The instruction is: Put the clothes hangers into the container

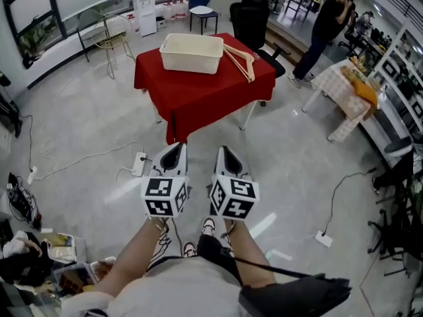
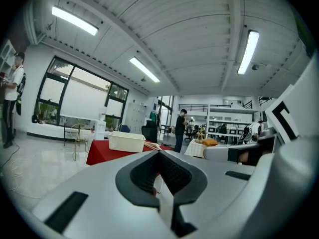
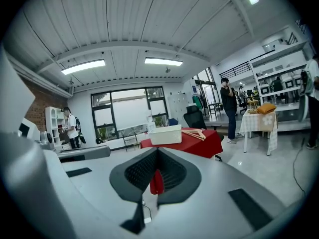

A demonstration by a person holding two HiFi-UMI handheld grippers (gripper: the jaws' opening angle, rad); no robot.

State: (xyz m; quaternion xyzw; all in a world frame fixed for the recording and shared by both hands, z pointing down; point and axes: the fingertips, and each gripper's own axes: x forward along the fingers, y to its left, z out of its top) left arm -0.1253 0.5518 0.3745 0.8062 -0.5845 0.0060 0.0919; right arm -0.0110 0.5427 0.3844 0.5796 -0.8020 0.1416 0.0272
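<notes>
While left gripper [image 1: 176, 146] and right gripper [image 1: 224, 150] sit pressed together, wooden hangers [image 1: 240, 59] beside latticed rectangular basket [image 1: 188, 63].

Ahead of me: red tablecloth [image 1: 198, 92]; cream, lattice-walled container [image 1: 192, 53]; pale wooden clothes hangers [image 1: 242, 63]. My left gripper [image 1: 174, 148] and right gripper [image 1: 225, 152]: light grey shells, each bearing black-and-white square markers.

Your left gripper [image 2: 159, 152] has its jaws together with nothing between them. Past the tips stands a red-clothed table [image 2: 97, 154]. A white basket [image 2: 126, 141] sits on it, and wooden hangers [image 2: 152, 145] lie just beside the basket, toward the table's right edge. A person in black [image 2: 180, 130] stands beyond.
</notes>
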